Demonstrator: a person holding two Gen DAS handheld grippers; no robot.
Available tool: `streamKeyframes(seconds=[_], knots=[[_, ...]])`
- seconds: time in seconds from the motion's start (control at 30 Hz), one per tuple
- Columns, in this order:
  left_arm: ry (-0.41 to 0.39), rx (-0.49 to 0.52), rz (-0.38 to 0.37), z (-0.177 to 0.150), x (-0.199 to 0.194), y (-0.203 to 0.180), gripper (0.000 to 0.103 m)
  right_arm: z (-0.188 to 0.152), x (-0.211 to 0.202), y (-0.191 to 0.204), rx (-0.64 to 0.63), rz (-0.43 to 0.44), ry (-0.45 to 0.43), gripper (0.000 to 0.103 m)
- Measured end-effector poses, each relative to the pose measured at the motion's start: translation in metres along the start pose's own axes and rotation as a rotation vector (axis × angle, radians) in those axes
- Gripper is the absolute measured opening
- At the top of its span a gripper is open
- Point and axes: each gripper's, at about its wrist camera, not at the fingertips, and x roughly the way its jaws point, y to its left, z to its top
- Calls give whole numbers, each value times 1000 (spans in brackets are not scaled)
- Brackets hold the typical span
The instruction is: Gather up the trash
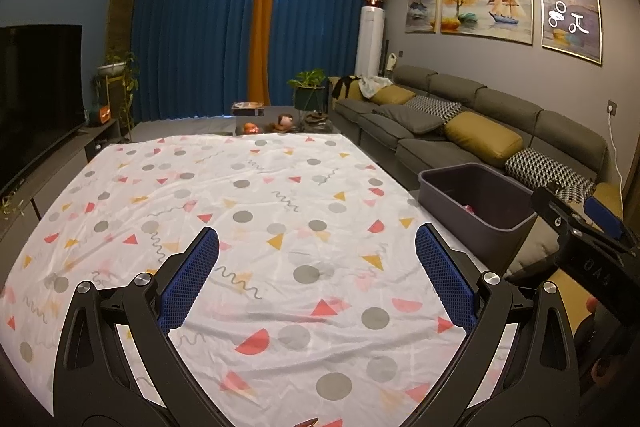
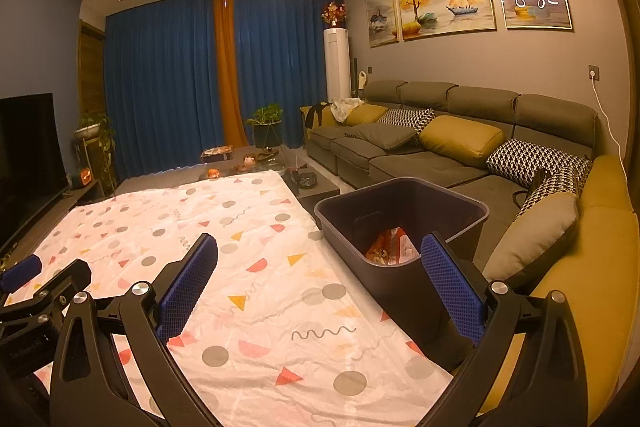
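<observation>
A dark bin [image 2: 460, 217] stands at the right edge of the table, between the table and the sofa; it also shows in the left wrist view [image 1: 440, 183]. A red and orange snack wrapper [image 2: 394, 247] lies inside it, seen as a pink scrap in the left wrist view [image 1: 469, 207]. My left gripper [image 1: 317, 239] is open and empty above the patterned cloth [image 1: 240, 195]. My right gripper [image 2: 320, 247] is open and empty, its right finger [image 2: 452, 291] in front of the bin's near wall. I see no loose trash on the cloth.
The cloth [image 2: 224, 247] covers the whole table. A grey sofa [image 2: 432, 163] with cushions runs along the right. A TV [image 1: 36, 95] stands at the left. A low table with small objects [image 1: 276, 123] and plants sits beyond the far edge.
</observation>
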Motion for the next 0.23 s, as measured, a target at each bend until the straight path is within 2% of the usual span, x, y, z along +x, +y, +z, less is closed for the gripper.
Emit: streamKeyframes(seconds=[0.23], knots=[[19,-20,11,0,7,9,97,1,2,1,-2,1,3,98]])
